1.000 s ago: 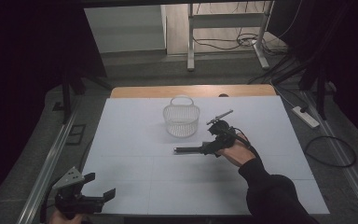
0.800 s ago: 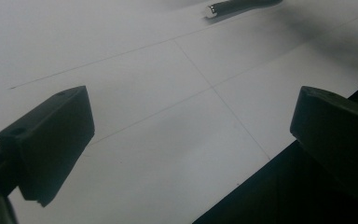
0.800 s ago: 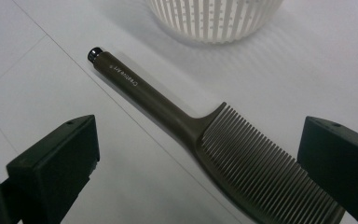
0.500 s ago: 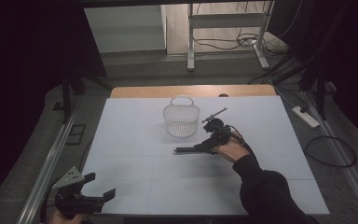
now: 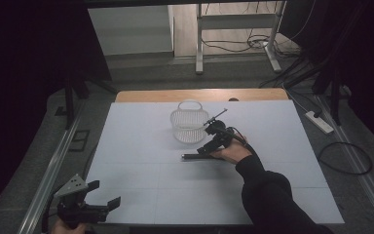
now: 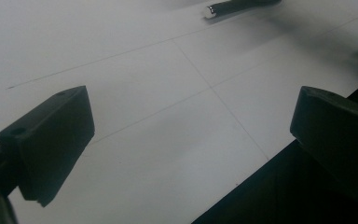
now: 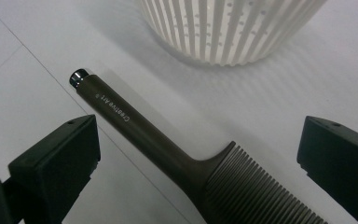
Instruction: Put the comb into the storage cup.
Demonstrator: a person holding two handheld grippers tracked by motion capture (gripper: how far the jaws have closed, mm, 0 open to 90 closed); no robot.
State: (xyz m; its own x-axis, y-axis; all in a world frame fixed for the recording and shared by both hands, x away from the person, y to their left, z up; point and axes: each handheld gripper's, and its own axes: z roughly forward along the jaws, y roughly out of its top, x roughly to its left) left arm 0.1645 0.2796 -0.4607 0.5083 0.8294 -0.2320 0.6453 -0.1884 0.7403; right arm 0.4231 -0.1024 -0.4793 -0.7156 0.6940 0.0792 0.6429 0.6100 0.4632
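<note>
White sheet (image 5: 141,146) covers the wooden table (image 5: 175,94); dark room.

Right gripper moves closer to the basket

The right gripper (image 5: 209,147) and its hand (image 5: 233,152) shift a little toward the far edge of the table (image 5: 282,195), nearer the white basket (image 5: 189,127), with jaws wide above the comb (image 7: 177,158).

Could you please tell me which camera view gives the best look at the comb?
The right gripper view: the comb lies close between the open right tongs, handle lettering and teeth sharp. The high view shows it as a thin dark bar by the basket; the left gripper view catches its handle tip.
</note>
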